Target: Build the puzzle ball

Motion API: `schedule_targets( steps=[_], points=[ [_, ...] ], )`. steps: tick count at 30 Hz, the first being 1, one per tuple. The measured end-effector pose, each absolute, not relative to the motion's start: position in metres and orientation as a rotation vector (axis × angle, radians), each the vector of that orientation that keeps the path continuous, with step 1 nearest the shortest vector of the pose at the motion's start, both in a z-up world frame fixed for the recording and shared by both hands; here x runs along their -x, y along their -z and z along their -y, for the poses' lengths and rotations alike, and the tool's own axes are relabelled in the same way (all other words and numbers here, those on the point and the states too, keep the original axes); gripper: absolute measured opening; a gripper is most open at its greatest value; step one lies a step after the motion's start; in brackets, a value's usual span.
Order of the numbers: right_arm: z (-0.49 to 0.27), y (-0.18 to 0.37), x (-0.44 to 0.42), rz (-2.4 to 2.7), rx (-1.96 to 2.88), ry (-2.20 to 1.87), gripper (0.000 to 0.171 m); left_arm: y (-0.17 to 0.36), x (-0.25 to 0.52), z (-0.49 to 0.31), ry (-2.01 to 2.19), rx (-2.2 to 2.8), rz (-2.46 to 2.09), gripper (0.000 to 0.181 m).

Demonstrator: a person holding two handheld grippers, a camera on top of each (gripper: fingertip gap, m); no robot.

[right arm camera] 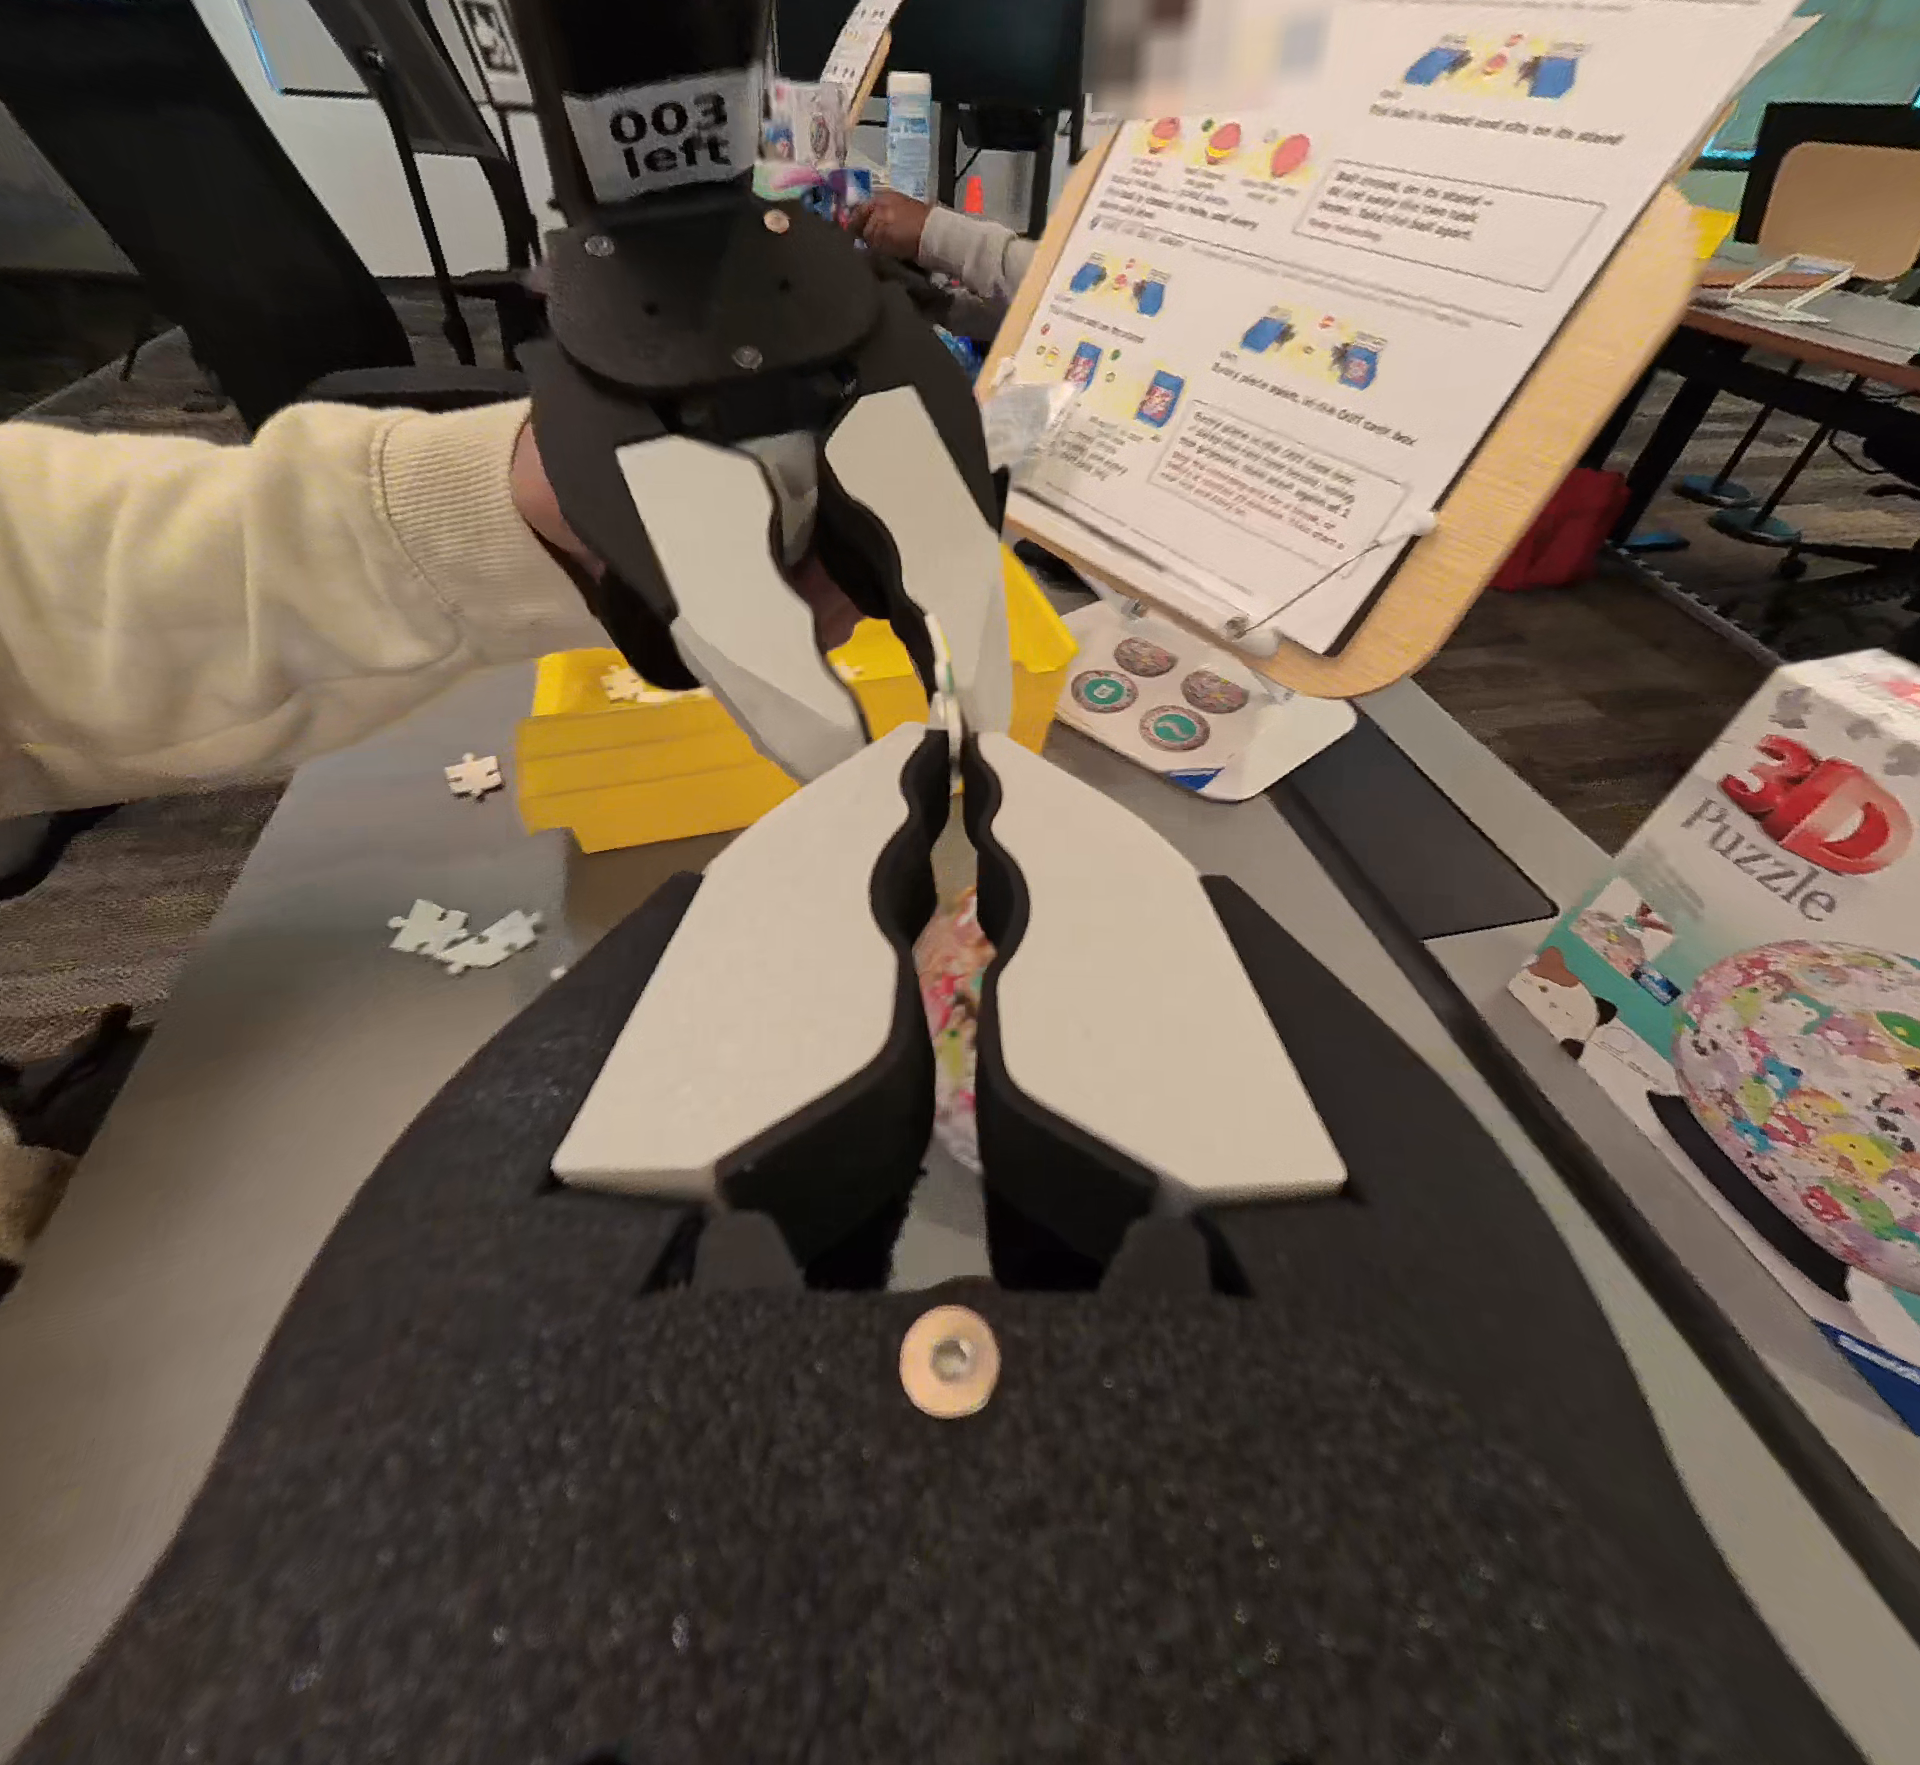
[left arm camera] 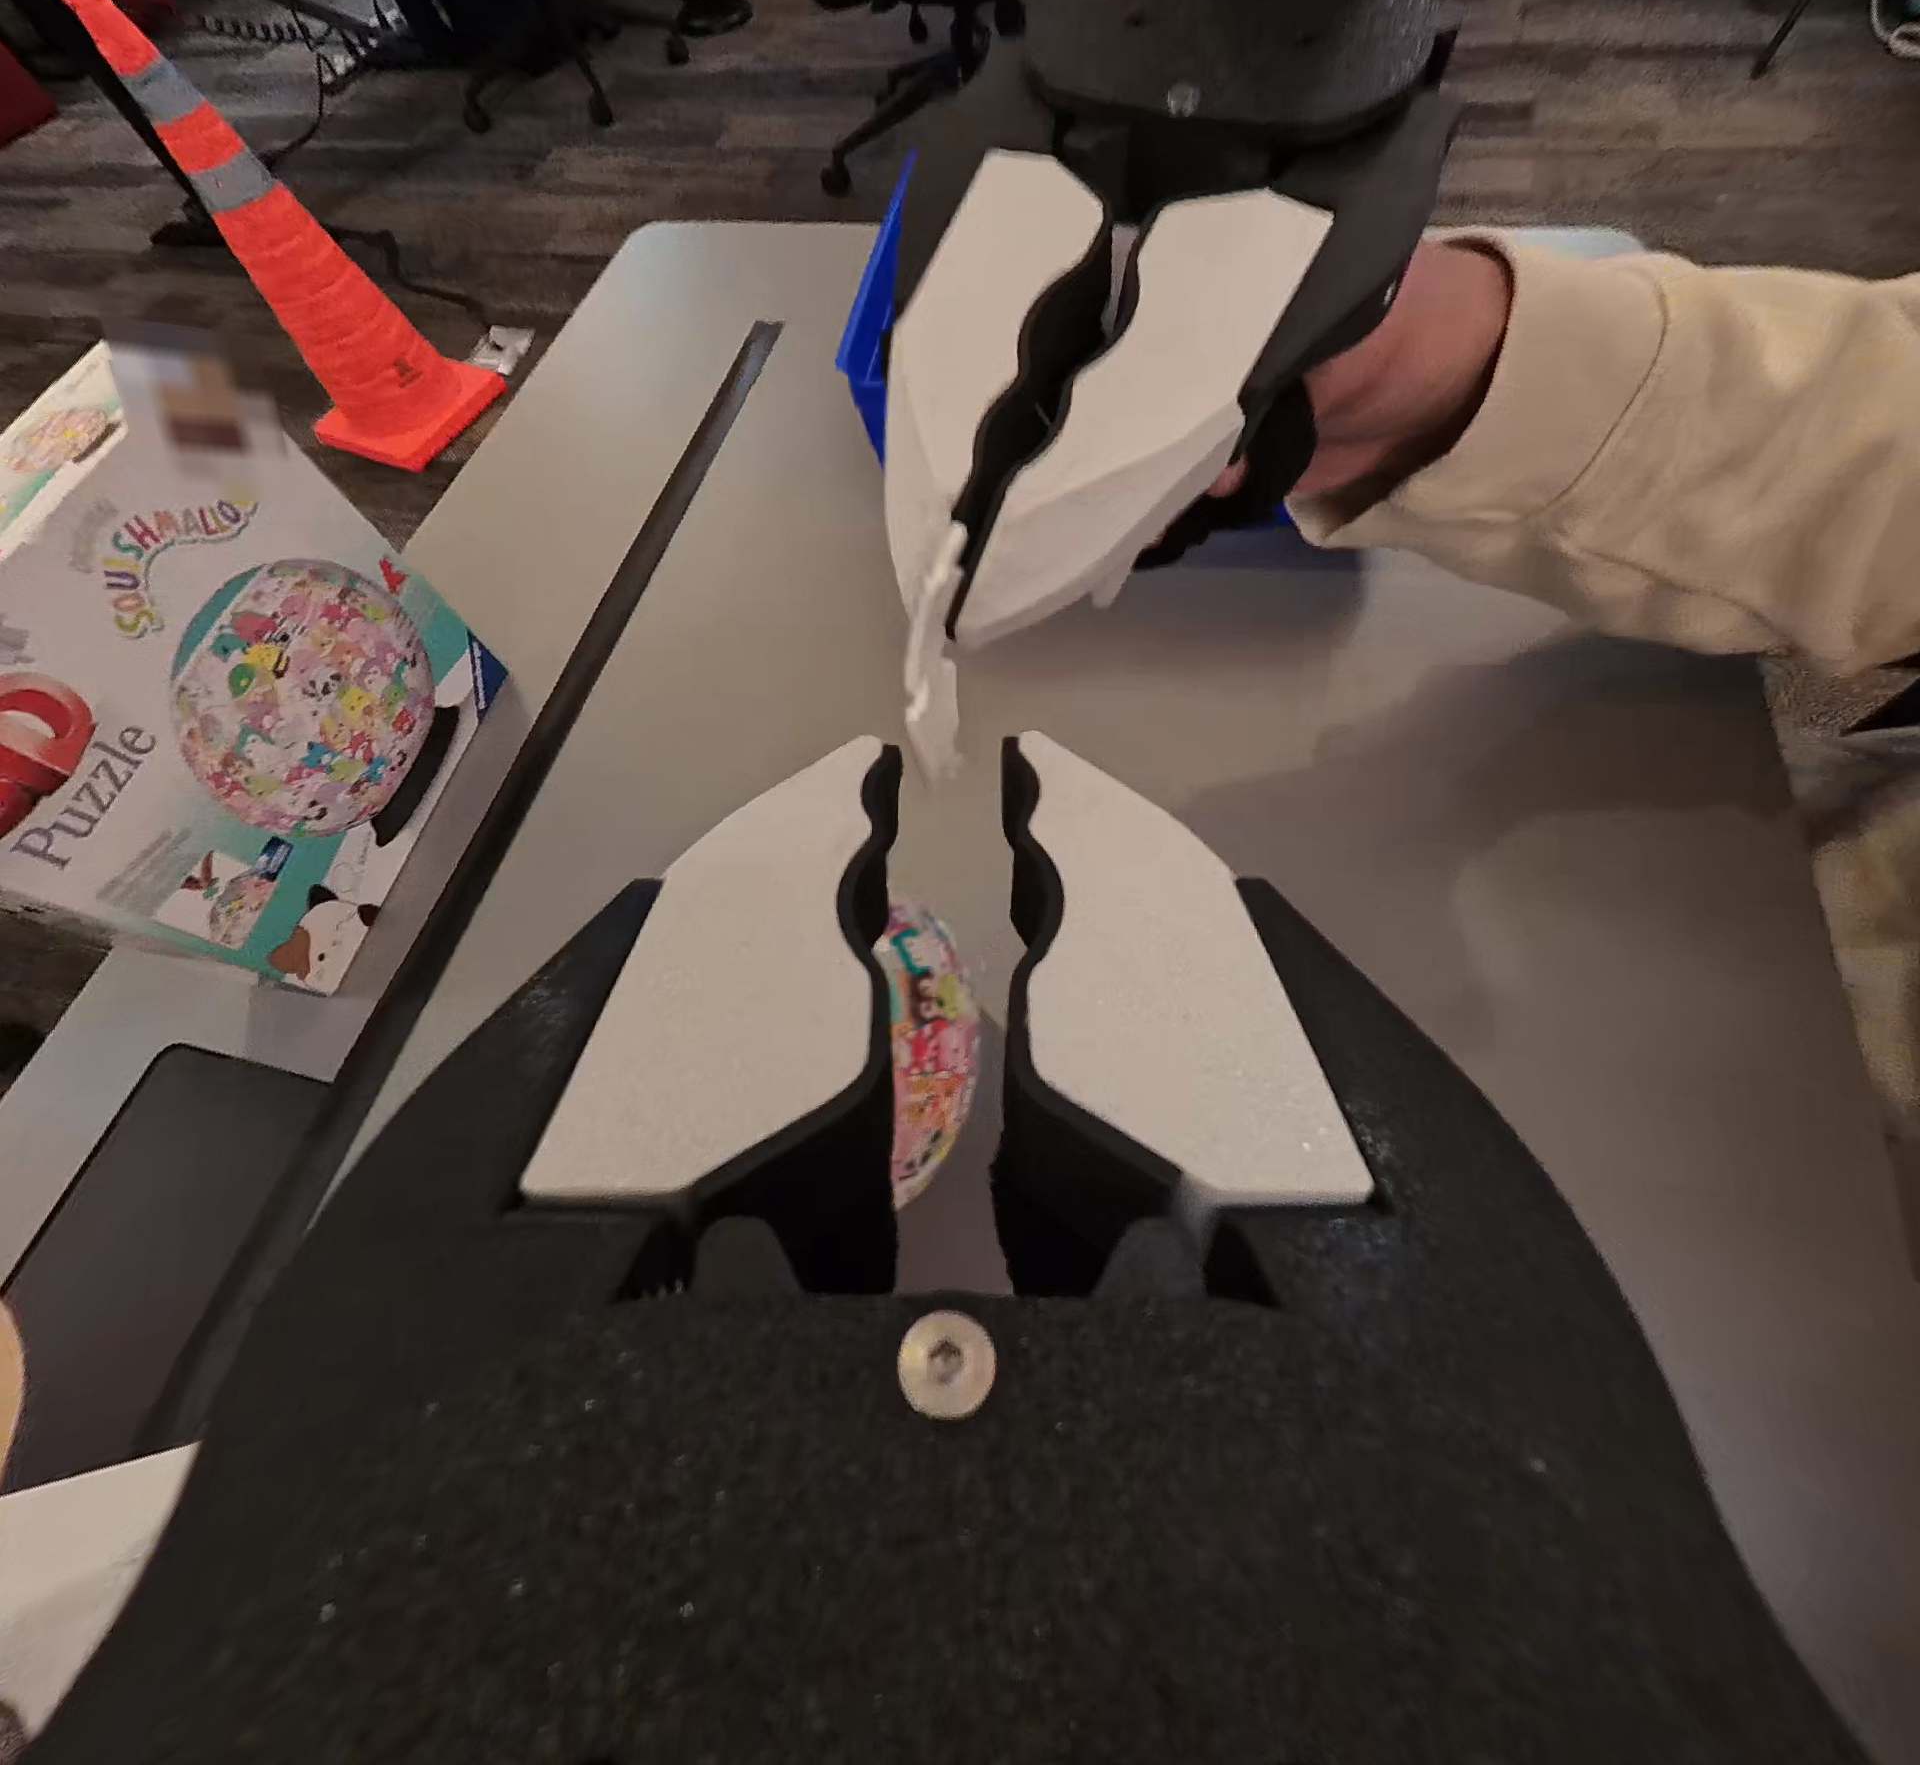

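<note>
Yellow bin (right arm camera: 665, 759) behind the fingers holds pale pieces. Right gripper (left arm camera: 951, 624) pinches a white piece (left arm camera: 932, 687); left gripper (left arm camera: 951, 759) is parted around a curved, colourful shell (left arm camera: 930, 1040).

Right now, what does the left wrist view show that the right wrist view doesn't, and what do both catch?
Only the left wrist view shows the orange cone and the blue bin.

Only the right wrist view shows the yellow bin, loose white pieces on the table and the instruction board.

Both show the right gripper shut on a white puzzle piece, the left gripper, the colourful ball section beneath, and the puzzle box.
</note>
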State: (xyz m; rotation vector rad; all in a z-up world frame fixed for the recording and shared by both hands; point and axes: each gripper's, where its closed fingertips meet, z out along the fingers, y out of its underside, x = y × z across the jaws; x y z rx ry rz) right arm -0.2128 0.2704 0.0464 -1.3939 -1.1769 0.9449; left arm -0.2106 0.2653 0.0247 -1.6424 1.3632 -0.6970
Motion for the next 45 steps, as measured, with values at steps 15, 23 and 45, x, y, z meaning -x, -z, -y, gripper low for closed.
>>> schedule_targets(
  steps=[15,23,45],
  points=[
    [-0.193,-0.023,0.203,1.471,1.434,-0.6,0.01,0.007,0.215,-0.191,0.74,1.783,-1.241,0.002],
    [-0.185,-0.026,0.209,1.56,1.415,-0.508,0.006,0.003,0.217,-0.182,0.74,1.752,-1.284,0.002],
    [-0.231,-0.029,0.181,1.553,1.557,-0.194,0.002,0.011,0.236,-0.206,0.583,1.754,-1.23,0.027]
  ],
)
